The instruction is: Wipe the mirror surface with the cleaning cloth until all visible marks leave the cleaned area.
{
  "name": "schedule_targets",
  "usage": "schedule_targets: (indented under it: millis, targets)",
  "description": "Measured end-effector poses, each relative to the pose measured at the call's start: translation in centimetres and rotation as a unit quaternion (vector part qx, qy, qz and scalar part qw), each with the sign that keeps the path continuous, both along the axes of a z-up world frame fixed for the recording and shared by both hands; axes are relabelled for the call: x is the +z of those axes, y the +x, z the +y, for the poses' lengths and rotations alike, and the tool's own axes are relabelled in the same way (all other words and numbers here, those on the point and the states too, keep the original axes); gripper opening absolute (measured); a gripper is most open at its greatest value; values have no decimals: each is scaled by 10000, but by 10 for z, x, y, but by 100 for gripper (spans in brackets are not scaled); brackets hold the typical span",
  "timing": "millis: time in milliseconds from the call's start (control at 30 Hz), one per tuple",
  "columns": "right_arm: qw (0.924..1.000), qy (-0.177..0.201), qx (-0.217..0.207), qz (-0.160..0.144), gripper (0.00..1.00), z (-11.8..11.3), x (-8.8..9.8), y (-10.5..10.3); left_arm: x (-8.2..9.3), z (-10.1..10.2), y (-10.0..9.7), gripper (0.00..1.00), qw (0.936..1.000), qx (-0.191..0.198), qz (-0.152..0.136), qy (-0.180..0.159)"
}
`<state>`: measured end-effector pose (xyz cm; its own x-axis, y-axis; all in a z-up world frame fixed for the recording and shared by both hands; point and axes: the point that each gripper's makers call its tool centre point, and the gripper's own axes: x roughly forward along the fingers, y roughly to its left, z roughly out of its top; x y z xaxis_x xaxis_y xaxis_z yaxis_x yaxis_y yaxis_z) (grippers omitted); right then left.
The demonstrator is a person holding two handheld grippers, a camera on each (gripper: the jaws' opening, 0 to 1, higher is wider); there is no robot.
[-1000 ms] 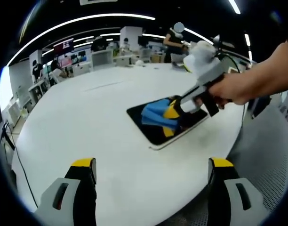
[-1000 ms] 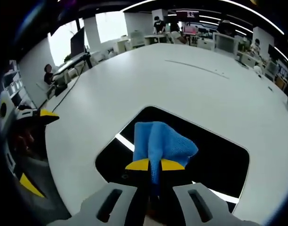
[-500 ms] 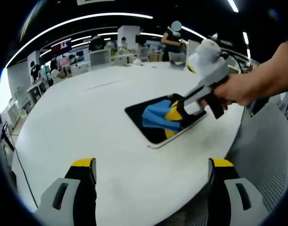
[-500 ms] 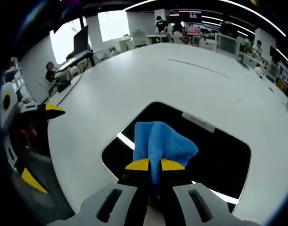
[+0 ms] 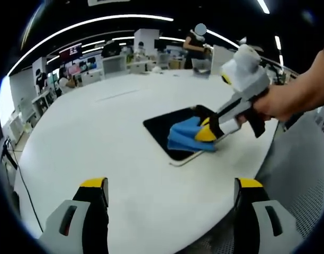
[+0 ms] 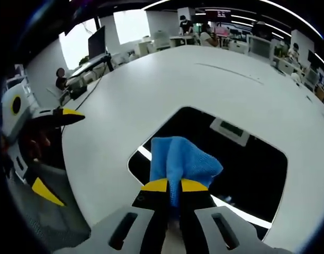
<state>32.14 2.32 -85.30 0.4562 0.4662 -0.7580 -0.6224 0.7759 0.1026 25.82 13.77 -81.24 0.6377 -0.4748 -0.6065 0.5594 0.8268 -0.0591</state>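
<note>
A dark rectangular mirror (image 5: 170, 129) (image 6: 241, 164) lies flat on the round white table (image 5: 98, 137) (image 6: 151, 90). A blue cleaning cloth (image 5: 186, 136) (image 6: 180, 159) rests on the mirror near its front edge, and my right gripper (image 6: 173, 186) (image 5: 207, 129) is shut on it, held by a hand coming from the right in the left gripper view. My left gripper (image 5: 170, 185) hangs open over the near table edge, well short of the mirror, nothing between its yellow-tipped fingers (image 5: 93, 184).
The table edge drops to a grey floor (image 5: 305, 174) at the right of the left gripper view. Desks, monitors and several people (image 5: 196, 45) stand in the background. My left gripper (image 6: 45, 153) shows at the left of the right gripper view.
My right gripper has dragged the cloth across the mirror toward its near right edge, uncovering more dark glass at the far left. The left gripper has stayed put.
</note>
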Motion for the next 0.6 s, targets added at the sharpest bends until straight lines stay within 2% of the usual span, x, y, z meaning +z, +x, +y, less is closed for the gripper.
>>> schedule_targets:
  millis: [167,200,367,400,467,533,600]
  targets:
    - [9999,-9,123,54,2,2,0,-9,-2,1,-1,99,10000,-24,17,79]
    - [9996,-98,255,-54,2,3,0,-11,-1,1,0,99,10000,-36,-48,78]
    - [9997,7,222,31,2,3,0,-12,5,-3,3,99,9997,-100,-235,24]
    - [9987,-181,472,-64,2,3,0,-12,5,-3,3,99,9997,-88,-244,-6]
    - [9980,-253,567,-98,2,4,0,-14,8,-13,1,99,9990,-308,-229,-250]
    - [9983,-212,547,-22,1,4,-1,-12,11,-17,1,99,9978,-486,-432,-87]
    - [9983,-187,554,19,1,4,-1,-12,10,-11,1,99,9983,-398,-405,-156]
